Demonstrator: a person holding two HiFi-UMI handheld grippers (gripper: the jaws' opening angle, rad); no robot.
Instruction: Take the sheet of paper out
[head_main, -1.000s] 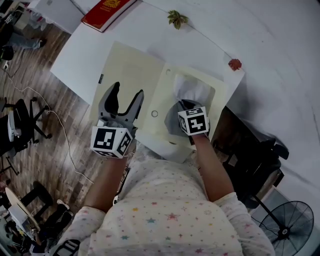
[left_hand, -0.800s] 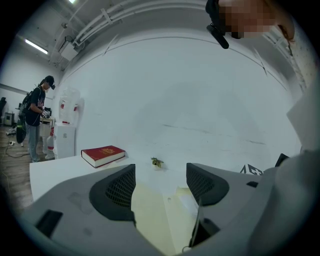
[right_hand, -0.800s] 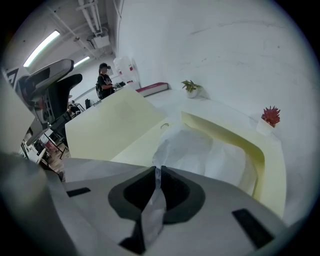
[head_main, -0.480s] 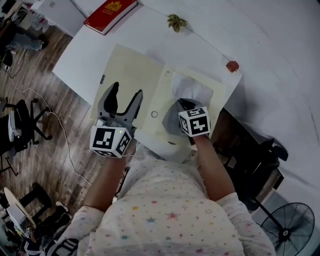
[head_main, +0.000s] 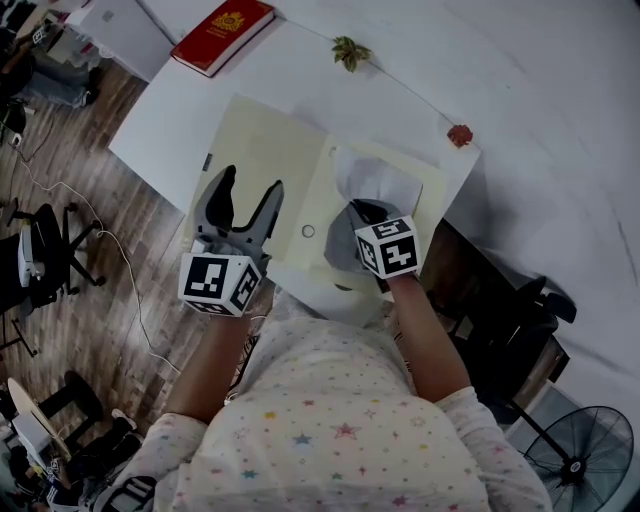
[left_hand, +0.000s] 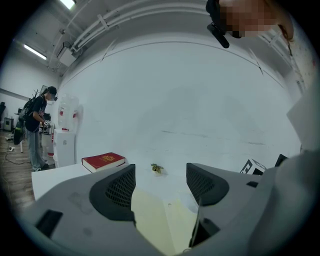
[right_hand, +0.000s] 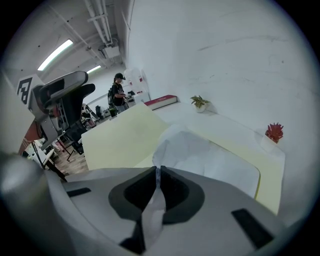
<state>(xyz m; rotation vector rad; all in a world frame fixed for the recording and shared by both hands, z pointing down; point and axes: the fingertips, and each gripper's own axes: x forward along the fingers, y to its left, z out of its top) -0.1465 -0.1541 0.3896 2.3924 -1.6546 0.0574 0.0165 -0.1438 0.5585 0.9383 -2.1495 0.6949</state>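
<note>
**Pinching the sheet at the folder's right half**

Lying open on the white table (head_main: 170, 120), the cream folder (head_main: 265, 160) is the reference for everything else. The sheet of paper (head_main: 378, 180) rests on the folder's right half, white and somewhat rumpled, with its near edge drawn up off the folder. The right gripper (head_main: 358, 210) is over the near part of that same half. In the right gripper view its jaws are pressed together on the sheet's near edge (right_hand: 156, 172), and a thin fold of the sheet shows in the slit between them while the rest spreads away over the folder.

The left gripper (head_main: 248, 195) hangs above the folder's left half. Its jaws stand wide apart with nothing between them, and the left gripper view shows only the folder's surface through the gap (left_hand: 160, 182).

Beyond the folder's far left corner lies a red book (head_main: 222, 22). A small green plant (head_main: 351, 52) sits beyond the folder's far edge. A small red plant (head_main: 459, 135) stands just past the folder's far right corner.
</note>
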